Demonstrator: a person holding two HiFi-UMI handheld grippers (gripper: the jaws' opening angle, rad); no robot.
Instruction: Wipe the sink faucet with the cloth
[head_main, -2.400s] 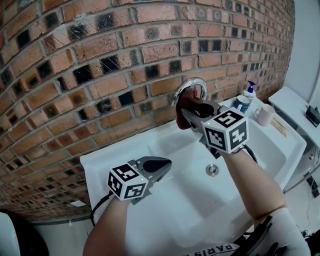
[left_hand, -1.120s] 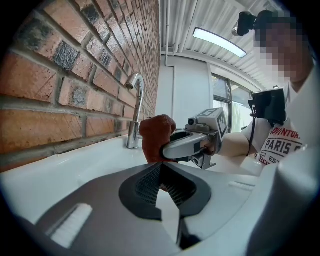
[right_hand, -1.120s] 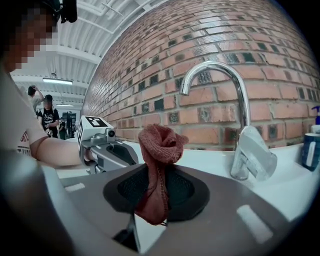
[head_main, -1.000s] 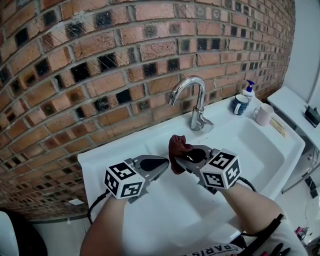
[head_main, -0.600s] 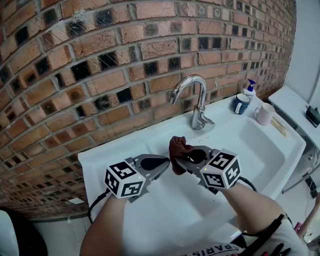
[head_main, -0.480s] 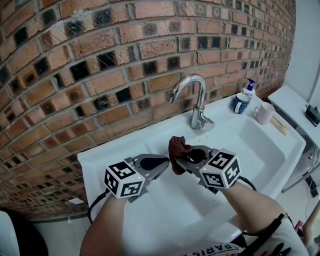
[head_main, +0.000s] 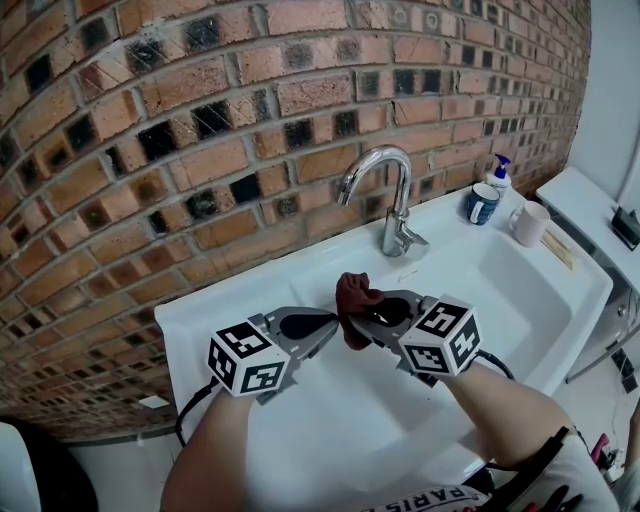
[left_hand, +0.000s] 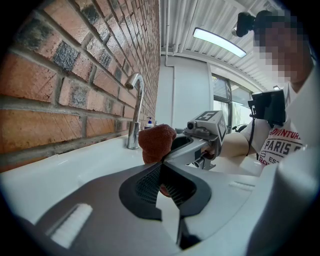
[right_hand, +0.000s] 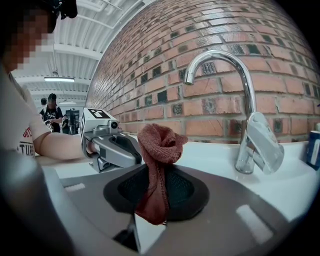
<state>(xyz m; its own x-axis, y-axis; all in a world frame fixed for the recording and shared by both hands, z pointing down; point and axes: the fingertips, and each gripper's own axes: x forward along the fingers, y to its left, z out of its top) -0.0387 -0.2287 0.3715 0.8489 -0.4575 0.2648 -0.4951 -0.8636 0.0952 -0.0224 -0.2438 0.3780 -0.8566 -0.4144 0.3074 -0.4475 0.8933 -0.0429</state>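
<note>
A chrome faucet (head_main: 388, 200) with a curved spout stands at the back of the white sink (head_main: 520, 290), against the brick wall. My right gripper (head_main: 360, 310) is shut on a reddish-brown cloth (head_main: 354, 298), held over the basin in front of the faucet and well short of it. In the right gripper view the cloth (right_hand: 156, 165) bunches up between the jaws, the faucet (right_hand: 247, 115) beyond at the right. My left gripper (head_main: 325, 322) hovers just left of the cloth, jaws shut with nothing in them. The left gripper view shows the cloth (left_hand: 156, 142) ahead of my left gripper (left_hand: 161, 172).
A blue mug (head_main: 483, 207), a soap pump bottle (head_main: 498, 178) and a pink mug (head_main: 528, 224) stand on the sink's right ledge. A white counter (head_main: 590, 205) lies further right. The brick wall (head_main: 200, 110) closes off the back.
The right gripper has drawn the cloth back from the faucet spout to over the basin, next to the left gripper. Both have barely moved over the last second.
</note>
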